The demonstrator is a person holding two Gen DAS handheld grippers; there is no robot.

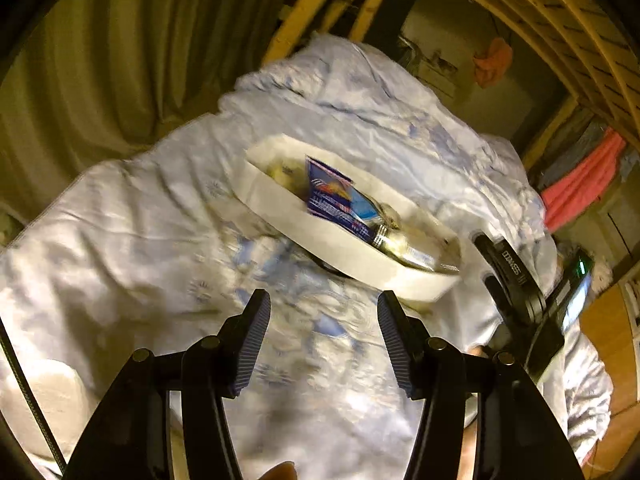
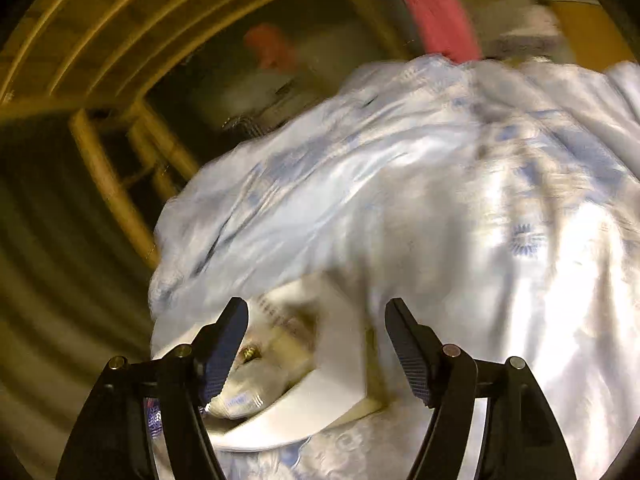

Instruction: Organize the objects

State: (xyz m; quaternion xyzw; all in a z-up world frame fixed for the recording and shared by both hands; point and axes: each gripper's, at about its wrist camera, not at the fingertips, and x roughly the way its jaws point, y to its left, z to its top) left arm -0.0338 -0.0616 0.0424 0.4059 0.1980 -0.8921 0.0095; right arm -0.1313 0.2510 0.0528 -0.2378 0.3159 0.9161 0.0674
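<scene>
Left gripper [image 1: 324, 312] with fingers apart and empty above the blue-flowered bedcover [image 1: 132, 248], white box [image 1: 320, 236] ahead and slightly right holding a blue packet [image 1: 332, 196], right gripper [image 2: 316, 320] likewise spread, blurred box [image 2: 320, 392] apparently just below it

A white tray [image 1: 320, 236] holding a blue packet [image 1: 332, 196] rests on the floral bedcover [image 1: 160, 240].

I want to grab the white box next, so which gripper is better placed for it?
Probably right: the right gripper is open directly over the white box, while the left gripper is short of it.
</scene>
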